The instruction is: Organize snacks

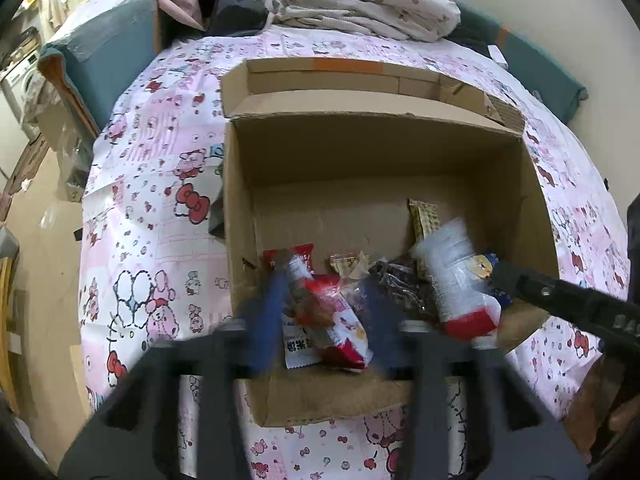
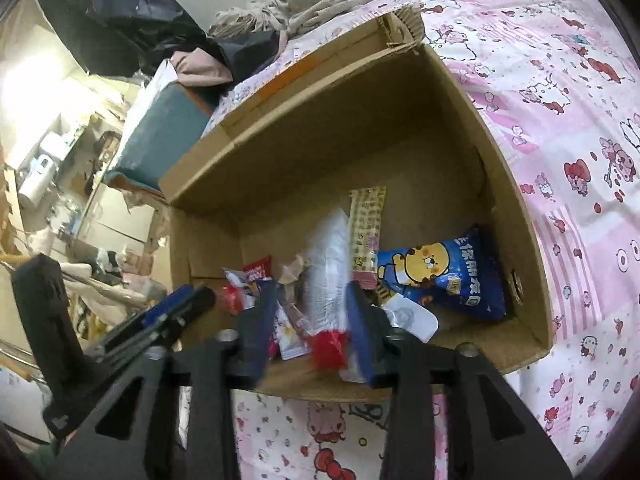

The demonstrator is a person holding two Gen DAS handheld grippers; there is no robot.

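Looks mostly done already, judging by the pile sitting in the cardboard box [image 2: 460, 92]. Still in play: a white-and-red snack packet [image 2: 328, 280] pinched between the blue fingers of the right gripper [image 2: 310, 328], blurry, hanging over the near edge of the box. Probably just needs dropping in.

Left gripper [image 1: 326, 312] spread wide right over the near-left corner, nothing clamped as far as can be seen, with a red-and-white wrapper [image 1: 340, 320] lying in the gap below.

Inside the box, ahead of the right claw: blue bear-print bag [image 2: 444, 276] off to its right, a tan patterned bar [image 2: 366, 224] just beyond the tips, a small red pack [image 2: 258, 270] to the left, plus a dark crinkly bag [image 1: 400, 284] in the middle. Far half of the box bare. No loose snacks visible on the pink cartoon sheet [image 2: 560, 100].
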